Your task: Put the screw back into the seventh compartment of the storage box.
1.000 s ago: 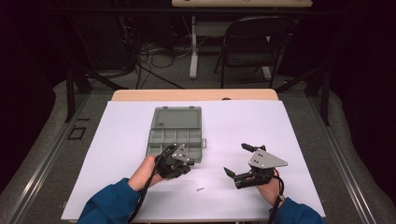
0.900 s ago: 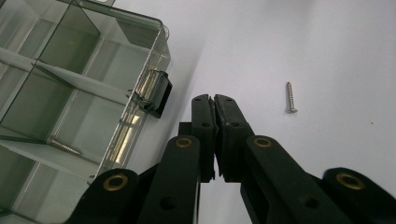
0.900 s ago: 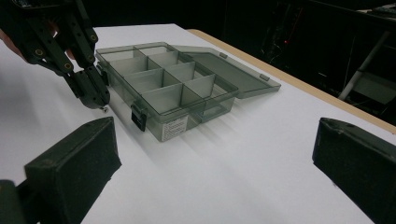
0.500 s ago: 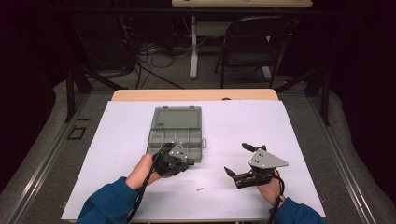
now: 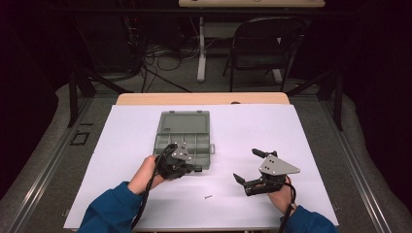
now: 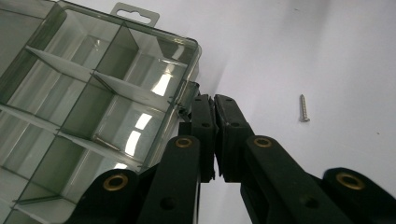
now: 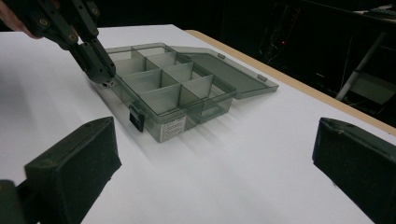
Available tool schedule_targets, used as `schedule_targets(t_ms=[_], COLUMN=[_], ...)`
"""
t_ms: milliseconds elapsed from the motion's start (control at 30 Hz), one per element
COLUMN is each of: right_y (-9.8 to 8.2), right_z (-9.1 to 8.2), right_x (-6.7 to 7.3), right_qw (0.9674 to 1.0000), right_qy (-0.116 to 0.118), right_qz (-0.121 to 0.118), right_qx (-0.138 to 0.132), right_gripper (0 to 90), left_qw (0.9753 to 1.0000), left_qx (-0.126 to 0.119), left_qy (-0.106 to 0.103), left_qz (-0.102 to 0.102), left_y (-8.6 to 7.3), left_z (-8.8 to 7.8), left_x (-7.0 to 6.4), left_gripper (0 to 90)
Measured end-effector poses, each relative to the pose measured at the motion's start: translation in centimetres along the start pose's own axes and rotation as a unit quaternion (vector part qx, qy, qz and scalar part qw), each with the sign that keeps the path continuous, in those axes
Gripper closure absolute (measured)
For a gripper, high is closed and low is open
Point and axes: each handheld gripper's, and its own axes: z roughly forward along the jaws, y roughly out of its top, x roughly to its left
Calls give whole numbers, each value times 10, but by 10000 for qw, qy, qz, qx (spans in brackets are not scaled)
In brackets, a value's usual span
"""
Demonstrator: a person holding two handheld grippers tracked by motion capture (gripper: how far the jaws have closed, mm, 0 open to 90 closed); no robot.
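From the high view, the left claw (image 5: 196,168) sits at the near right corner of the grey compartment box (image 5: 184,138), which lies open near the middle of the white desk (image 5: 311,131), lid flat toward the far side. The right claw (image 5: 248,167) hovers well apart, off to the right, jaws spread wide with nothing between them. A small screw (image 5: 208,197) lies on the desk between the two hands, nearer the front edge. Blue sleeves come in from below. Behind the desk, a folding chair (image 5: 260,46), a white post and tangled cables stand on a grey floor in a dark room.

The left gripper view gives the close detail: the left claw (image 6: 210,100) is clenched, jaws pressed together, tips right at the box (image 6: 93,93) corner by a small dark latch; whether they pinch it is not clear. Empty compartments shine through the clear dividers, and the screw (image 6: 303,108) lies alone on the white surface.

The right gripper view shows the box (image 7: 177,93) from the side: the lid (image 7: 233,74) lies flat behind, a label and a dark latch (image 7: 136,116) on the front wall. The left claw (image 7: 106,80) touches down at the far corner. The right claw's own black jaws stand wide at either edge, released, nothing blocking the way.
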Motion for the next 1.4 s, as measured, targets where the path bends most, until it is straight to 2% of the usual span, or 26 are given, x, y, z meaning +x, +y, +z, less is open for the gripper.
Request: schedule_targets(t_ms=[767, 1400], right_y=[0, 0], right_z=[0, 1], right_x=[0, 0], right_qw=[10000, 10000], right_qy=[-7, -57], right_qz=[6, 24], right_qx=[-3, -28], right_gripper=[0, 0], left_qw=[9993, 9976], left_qx=[-171, -203], left_qy=[201, 405], left_qz=[-256, -523], left_y=[1, -2], left_z=[-4, 6], left_x=[21, 37], left_gripper=[876, 875])
